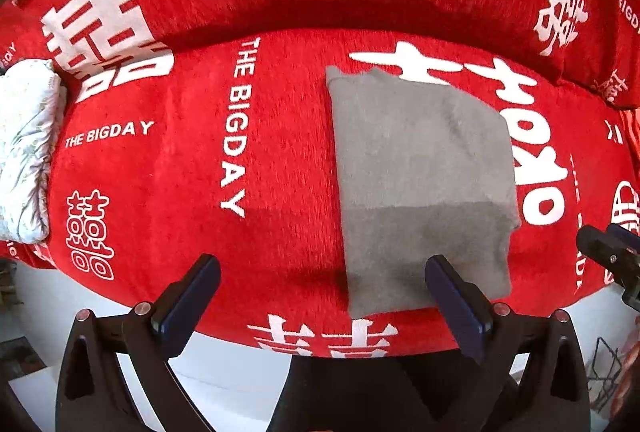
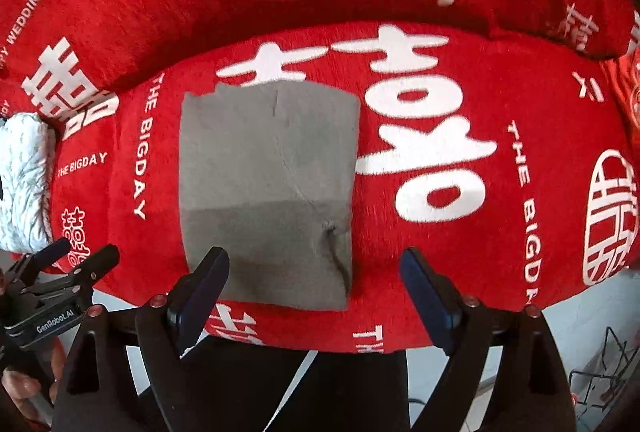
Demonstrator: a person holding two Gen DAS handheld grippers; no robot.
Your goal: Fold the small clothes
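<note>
The grey garment (image 1: pixel 424 183) is seen folded flat on the red cushion (image 1: pixel 180 159), long axis running near to far. Both the left gripper (image 1: pixel 320 296) and the right gripper (image 2: pixel 316 284) are held wide apart above its near edge, nothing gripped; the right sits nearer its centre.

I see a plain grey folded cloth (image 2: pixel 266 187) on a red cover (image 2: pixel 520 103) printed with white characters and lettering; a white, faintly grey-patterned bundle (image 1: pixel 26 147) sits beside.
</note>
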